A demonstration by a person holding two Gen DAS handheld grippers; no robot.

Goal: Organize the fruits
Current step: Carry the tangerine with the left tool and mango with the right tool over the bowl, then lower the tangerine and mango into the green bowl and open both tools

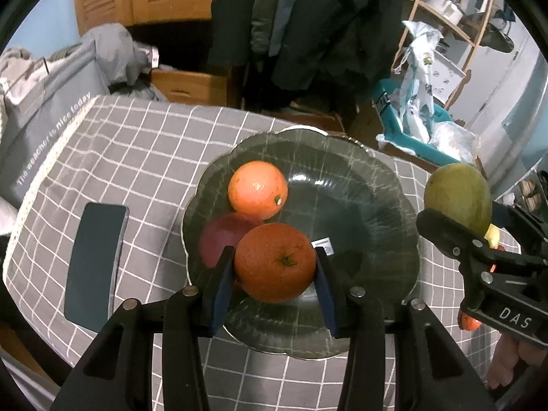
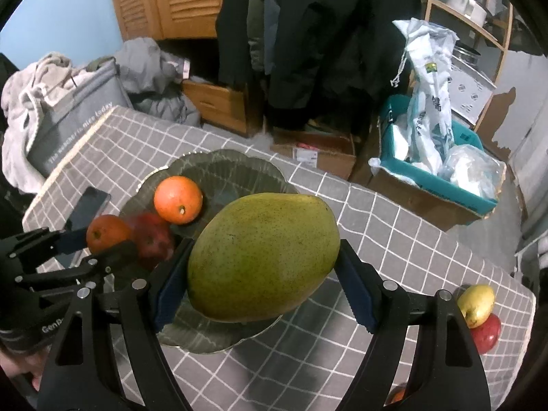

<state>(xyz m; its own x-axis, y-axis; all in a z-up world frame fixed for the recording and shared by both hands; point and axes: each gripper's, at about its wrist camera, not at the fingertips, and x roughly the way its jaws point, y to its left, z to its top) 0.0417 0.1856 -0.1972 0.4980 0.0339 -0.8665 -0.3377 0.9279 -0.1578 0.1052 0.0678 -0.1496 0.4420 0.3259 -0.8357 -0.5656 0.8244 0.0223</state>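
My left gripper [image 1: 274, 270] is shut on an orange [image 1: 275, 263] and holds it just over the near side of a dark glass plate [image 1: 359, 178]. In the plate lie a second orange [image 1: 257, 190] and a red apple [image 1: 219, 239], partly hidden behind the held orange. My right gripper [image 2: 263, 274] is shut on a large green mango [image 2: 262, 257], above the plate's [image 2: 233, 171] right edge. The right wrist view also shows the left gripper [image 2: 102, 239] with its orange [image 2: 107, 233], the plate's orange [image 2: 178, 199] and the red apple [image 2: 154, 239]. The mango [image 1: 459, 202] shows at the right of the left wrist view.
A dark phone [image 1: 96, 260] lies left of the plate on the grey checked tablecloth [image 1: 137, 144]. A yellow apple [image 2: 476, 303] and a red apple [image 2: 486, 335] sit near the table's right edge, with another orange fruit [image 2: 397, 394] at the bottom. Beyond the table are boxes, bags and hanging coats.
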